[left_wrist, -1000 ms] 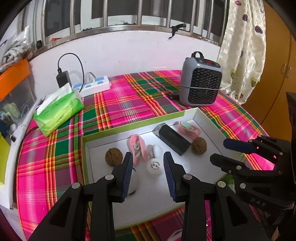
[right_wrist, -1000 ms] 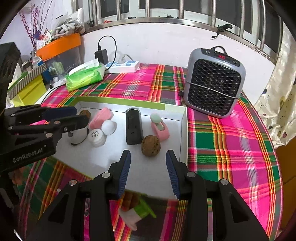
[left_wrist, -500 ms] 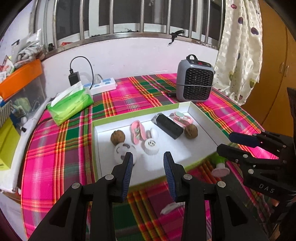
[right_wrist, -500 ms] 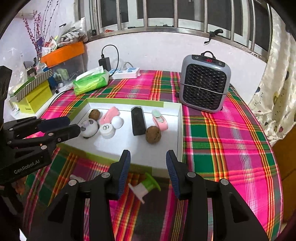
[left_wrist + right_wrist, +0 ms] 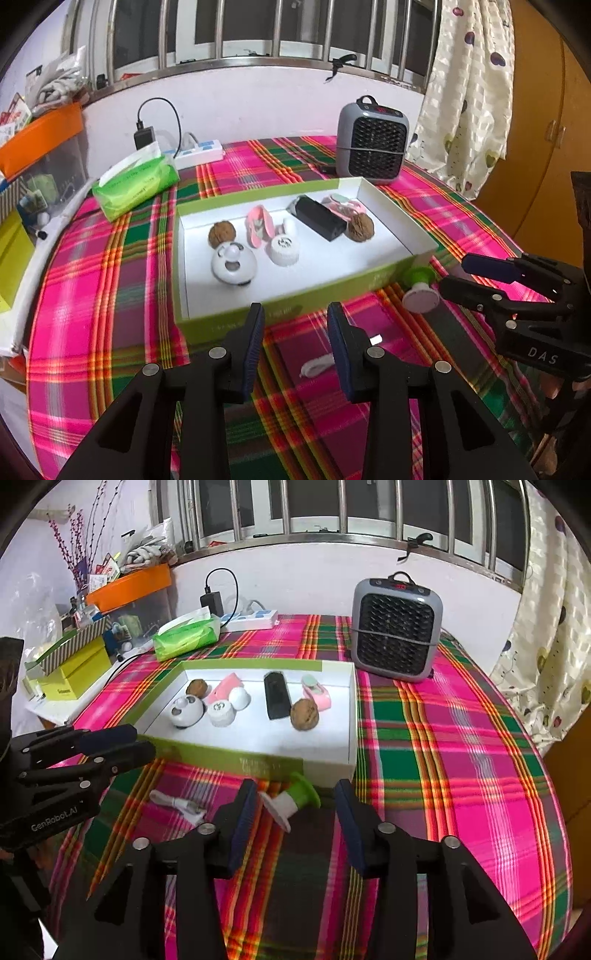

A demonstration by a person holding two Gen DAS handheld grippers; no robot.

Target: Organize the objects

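A green-sided white tray (image 5: 303, 299) (image 5: 255, 760) on the plaid table holds two walnuts (image 5: 361, 228), a black box (image 5: 320, 218), pink clips, a white cap and a round white panda-faced toy (image 5: 233, 262). A green-and-white stamp-like piece (image 5: 291, 801) (image 5: 419, 286) lies on the cloth in front of the tray, just ahead of my open, empty right gripper (image 5: 295, 821). A small white cable (image 5: 179, 805) (image 5: 317, 366) lies on the cloth by my open, empty left gripper (image 5: 297, 343), which hovers before the tray's front wall.
A grey heater (image 5: 397, 627) stands behind the tray at right. A green tissue pack (image 5: 135, 182) and a power strip (image 5: 199, 153) lie at the back left. Boxes and clutter (image 5: 70, 664) line the left edge. A curtain (image 5: 469, 92) hangs at right.
Both grippers have pulled back and up from over the tray to the table's front. The stamp-like piece and white cable have come into view on the cloth.
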